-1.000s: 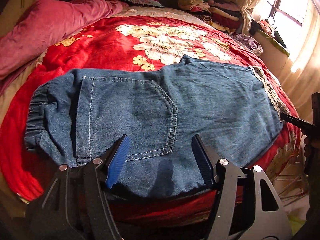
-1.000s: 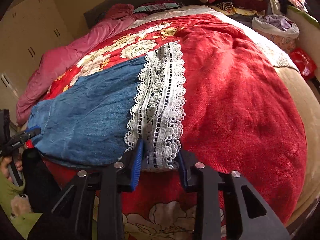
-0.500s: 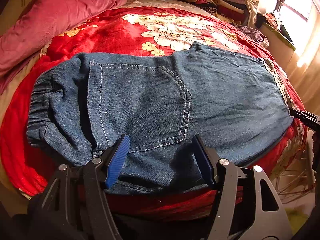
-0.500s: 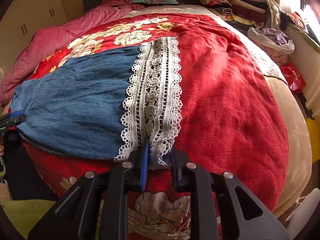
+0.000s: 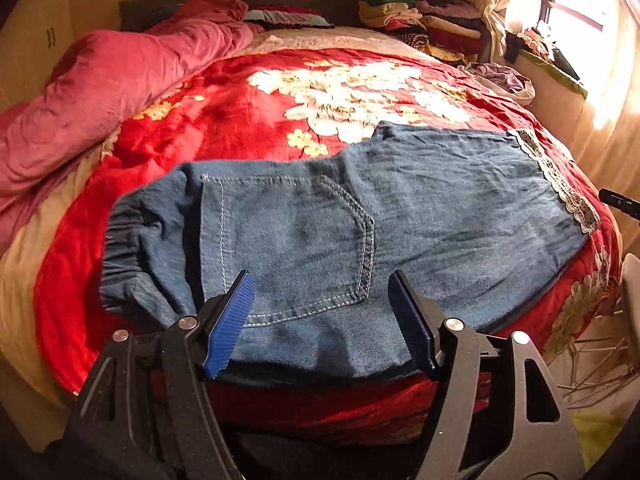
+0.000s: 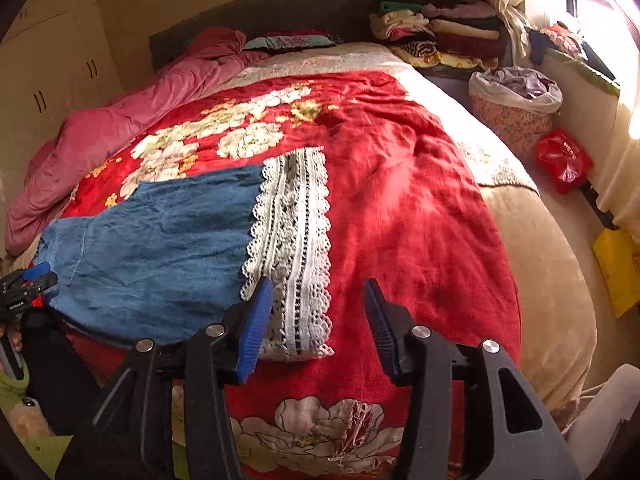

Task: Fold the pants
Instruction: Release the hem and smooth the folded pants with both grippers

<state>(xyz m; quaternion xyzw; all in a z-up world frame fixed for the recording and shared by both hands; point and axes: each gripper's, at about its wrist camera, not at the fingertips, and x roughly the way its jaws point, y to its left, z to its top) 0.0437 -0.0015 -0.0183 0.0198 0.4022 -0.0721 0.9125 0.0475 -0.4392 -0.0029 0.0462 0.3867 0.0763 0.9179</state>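
Observation:
Blue denim pants lie flat across the red floral blanket, folded leg on leg, back pocket up, elastic waistband at the left. Their white lace hem lies at the right end. My left gripper is open and empty, just above the pants' near edge below the pocket. My right gripper is open and empty, just above the near corner of the lace hem. The left gripper also shows at the left edge of the right wrist view.
A pink duvet is bunched along the bed's left side. Folded clothes are stacked at the head of the bed. A lined basket of clothes and a red bag stand on the floor at the right.
My right gripper shut on the lace hem half a second ago, and now it is open and drawn back. The left gripper stayed open and pulled back slightly.

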